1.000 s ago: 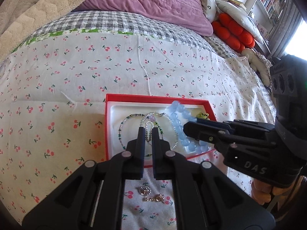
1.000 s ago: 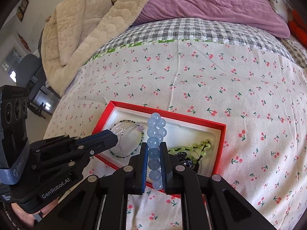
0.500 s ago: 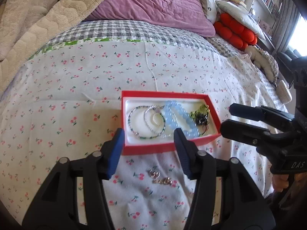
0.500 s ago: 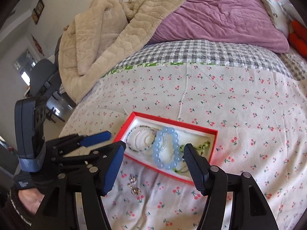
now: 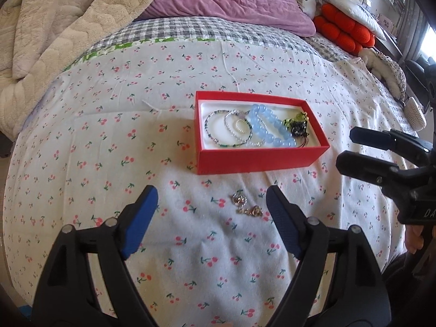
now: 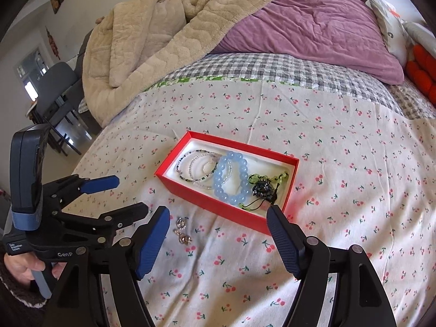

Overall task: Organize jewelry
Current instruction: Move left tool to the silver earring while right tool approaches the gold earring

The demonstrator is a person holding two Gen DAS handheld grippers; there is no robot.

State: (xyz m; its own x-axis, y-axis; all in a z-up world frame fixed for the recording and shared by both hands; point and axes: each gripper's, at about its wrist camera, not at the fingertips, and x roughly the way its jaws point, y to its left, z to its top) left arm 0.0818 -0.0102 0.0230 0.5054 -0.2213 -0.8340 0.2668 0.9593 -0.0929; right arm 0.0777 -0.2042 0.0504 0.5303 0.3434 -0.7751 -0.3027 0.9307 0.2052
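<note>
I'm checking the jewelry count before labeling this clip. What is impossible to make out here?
- Small gold pieces on the bedspread: too small in both views to identify.
- Dark and green tangle in the red box: overlapping, count unclear.
- Box's near inside edge: hidden by its wall, left wrist view.

Bare bed sheet is lying open all around the red box. Small earrings are sitting just before its near wall. Heaped blankets are blocking the bed's far edge.
</note>
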